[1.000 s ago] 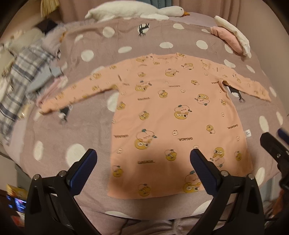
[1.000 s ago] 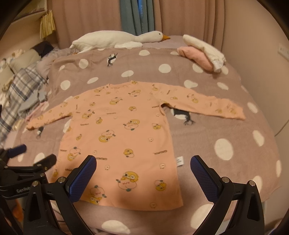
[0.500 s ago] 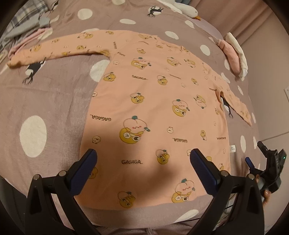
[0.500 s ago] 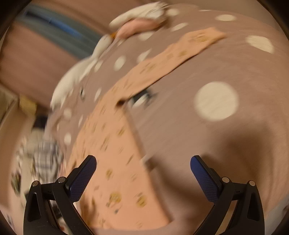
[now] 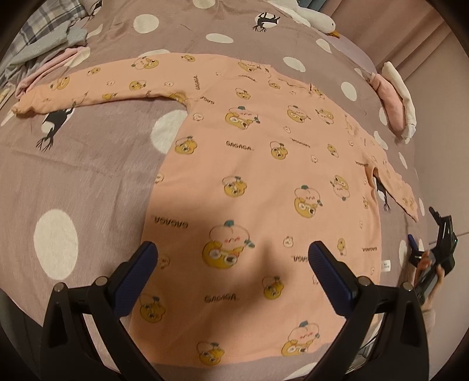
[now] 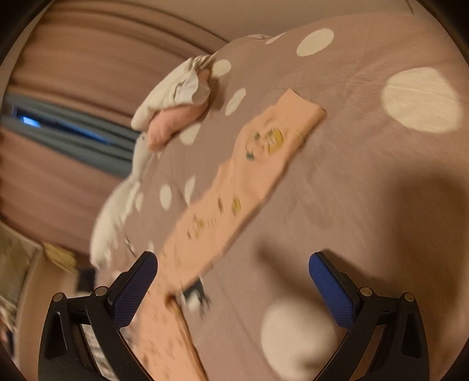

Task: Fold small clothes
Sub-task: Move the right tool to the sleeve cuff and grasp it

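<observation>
A small peach long-sleeved shirt with yellow cartoon prints lies flat on the bed, both sleeves spread out. My left gripper is open and empty, hovering over the lower part of the shirt's body. My right gripper is open and empty, tilted over the bed beside the shirt's right sleeve; the sleeve cuff lies ahead of it. The right gripper also shows in the left wrist view at the far right, held by a hand. The right wrist view is blurred.
The bed cover is mauve with white dots and bird prints. A folded pink and white pile lies at the back right, also in the right wrist view. Plaid and grey clothes lie at the back left. A white goose plush lies at the headboard.
My left gripper has moved forward and lower over the shirt's body. My right gripper has swung right and tilted, closing on the right sleeve. Both stay open.
</observation>
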`<action>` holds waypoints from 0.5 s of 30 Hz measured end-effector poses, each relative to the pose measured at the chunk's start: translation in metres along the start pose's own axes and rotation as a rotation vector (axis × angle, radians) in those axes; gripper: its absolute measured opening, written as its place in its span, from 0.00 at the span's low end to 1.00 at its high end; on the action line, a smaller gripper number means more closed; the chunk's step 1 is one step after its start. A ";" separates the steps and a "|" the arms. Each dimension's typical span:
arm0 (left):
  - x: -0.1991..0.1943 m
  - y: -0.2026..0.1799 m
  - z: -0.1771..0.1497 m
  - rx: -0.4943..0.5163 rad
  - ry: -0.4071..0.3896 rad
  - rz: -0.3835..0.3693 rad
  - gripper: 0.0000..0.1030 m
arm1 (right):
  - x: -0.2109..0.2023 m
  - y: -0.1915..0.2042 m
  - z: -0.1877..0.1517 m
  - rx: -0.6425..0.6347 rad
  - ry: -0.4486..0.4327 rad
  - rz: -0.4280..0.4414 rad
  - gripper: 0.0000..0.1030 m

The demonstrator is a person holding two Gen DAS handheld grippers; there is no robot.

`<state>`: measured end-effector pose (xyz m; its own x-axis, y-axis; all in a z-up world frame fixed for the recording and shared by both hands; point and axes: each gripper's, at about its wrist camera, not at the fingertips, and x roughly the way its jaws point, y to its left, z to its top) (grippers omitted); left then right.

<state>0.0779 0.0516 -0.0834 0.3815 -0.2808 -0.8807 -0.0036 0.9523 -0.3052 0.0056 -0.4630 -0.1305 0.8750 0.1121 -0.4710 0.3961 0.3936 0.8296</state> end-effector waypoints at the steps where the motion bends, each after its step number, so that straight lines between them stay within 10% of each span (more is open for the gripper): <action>1: 0.002 -0.002 0.002 0.003 0.001 0.003 1.00 | 0.004 -0.004 0.006 0.022 -0.004 0.009 1.00; 15: 0.031 -0.036 0.030 0.046 0.037 0.023 1.00 | 0.036 -0.007 0.063 0.136 -0.112 0.098 0.97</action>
<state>0.1173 0.0124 -0.0886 0.3469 -0.2621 -0.9005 0.0308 0.9628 -0.2684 0.0516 -0.5195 -0.1344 0.9338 0.0384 -0.3556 0.3346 0.2577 0.9064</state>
